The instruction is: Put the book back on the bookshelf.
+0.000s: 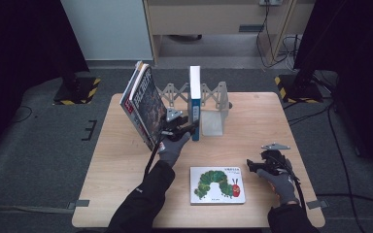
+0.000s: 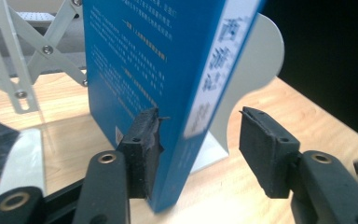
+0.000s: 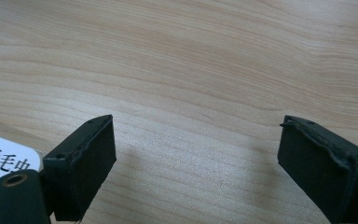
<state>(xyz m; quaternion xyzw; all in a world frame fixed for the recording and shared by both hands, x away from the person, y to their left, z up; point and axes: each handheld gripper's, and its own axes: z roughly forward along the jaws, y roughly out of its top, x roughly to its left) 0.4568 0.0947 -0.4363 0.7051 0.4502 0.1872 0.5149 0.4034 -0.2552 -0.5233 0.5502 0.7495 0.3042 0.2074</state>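
Left gripper [image 2: 200,140], jaws wide, straddles the racked blue book [image 2: 168,70]; caterpillar picture book [image 1: 217,184] beside the open right gripper [image 1: 253,166] awaits shelving.

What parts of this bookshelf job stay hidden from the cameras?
- Blue book: its top and bottom are cut off by the left gripper view's edges.
- Spine text: too small in the high view.
- Caterpillar book: only a corner, behind the right gripper's finger.
- Leaning books: lower end hidden by the left gripper.
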